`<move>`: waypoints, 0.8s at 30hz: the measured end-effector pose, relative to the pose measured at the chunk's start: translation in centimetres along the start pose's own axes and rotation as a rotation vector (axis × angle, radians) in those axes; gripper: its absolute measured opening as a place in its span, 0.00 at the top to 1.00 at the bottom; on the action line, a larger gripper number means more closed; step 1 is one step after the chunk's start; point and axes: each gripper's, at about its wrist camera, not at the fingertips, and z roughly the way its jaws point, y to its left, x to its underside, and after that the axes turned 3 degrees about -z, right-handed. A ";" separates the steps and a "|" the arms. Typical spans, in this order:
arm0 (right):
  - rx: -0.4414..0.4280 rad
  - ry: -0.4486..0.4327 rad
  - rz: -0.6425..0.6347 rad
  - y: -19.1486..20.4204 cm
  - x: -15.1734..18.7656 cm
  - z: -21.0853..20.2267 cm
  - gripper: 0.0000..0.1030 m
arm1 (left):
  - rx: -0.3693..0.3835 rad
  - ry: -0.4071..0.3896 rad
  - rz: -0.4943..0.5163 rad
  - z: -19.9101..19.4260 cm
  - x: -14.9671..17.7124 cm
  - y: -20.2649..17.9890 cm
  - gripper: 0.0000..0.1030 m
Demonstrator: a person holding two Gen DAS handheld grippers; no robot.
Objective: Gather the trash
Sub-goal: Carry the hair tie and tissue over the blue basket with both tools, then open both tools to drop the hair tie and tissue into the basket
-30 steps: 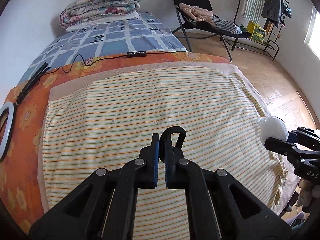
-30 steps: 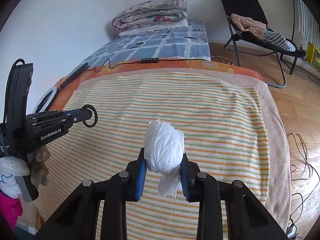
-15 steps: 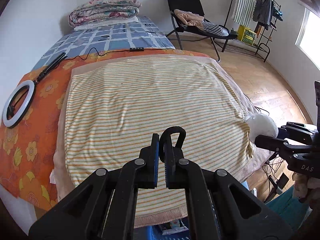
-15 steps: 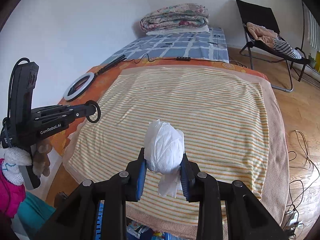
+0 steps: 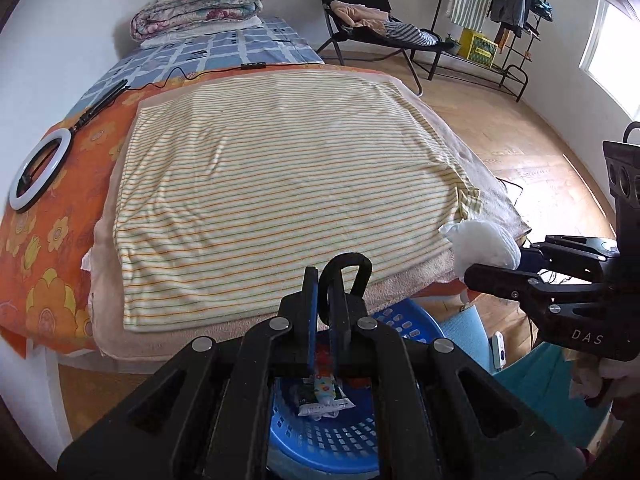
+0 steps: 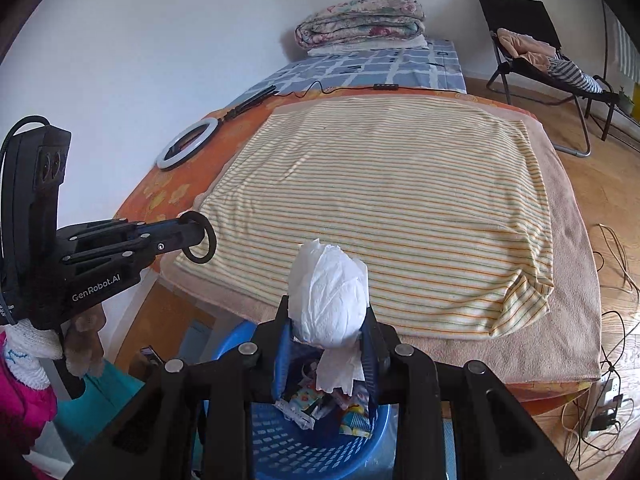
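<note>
My right gripper is shut on a crumpled white tissue wad, held above a blue perforated basket that has several colourful wrappers in it. The wad and right gripper also show in the left wrist view at the right. My left gripper is shut and empty, over the basket's rim by the bed's near edge. It shows at the left of the right wrist view.
A striped towel covers the bed over an orange floral sheet. A ring light lies at the bed's left side. Folded quilts, a black chair and a clothes rack stand beyond. Cables lie on the floor.
Both grippers have pulled back from over the bed to its near edge, and the blue basket has come into view below them. The tissue wad stays in the right gripper.
</note>
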 end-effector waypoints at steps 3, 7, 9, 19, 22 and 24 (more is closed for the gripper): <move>0.006 0.025 0.001 0.7 1.8 0.5 0.71 | 0.002 0.031 -0.011 0.5 2.0 0.0 0.98; 0.003 0.060 0.013 1.3 3.9 1.2 0.71 | 0.006 0.069 -0.051 1.1 4.4 0.5 0.98; 0.010 0.075 0.016 1.4 4.8 1.6 0.71 | -0.001 0.084 -0.061 1.4 5.5 0.6 0.98; 0.028 0.123 -0.001 2.7 7.5 2.8 0.71 | -0.007 0.150 -0.133 3.0 9.5 1.1 0.98; 0.024 0.142 0.007 2.9 8.3 3.3 0.71 | -0.014 0.162 -0.137 3.4 10.0 1.1 0.98; 0.029 0.151 0.005 3.1 8.8 3.6 0.71 | -0.014 0.169 -0.139 3.6 10.4 1.1 0.98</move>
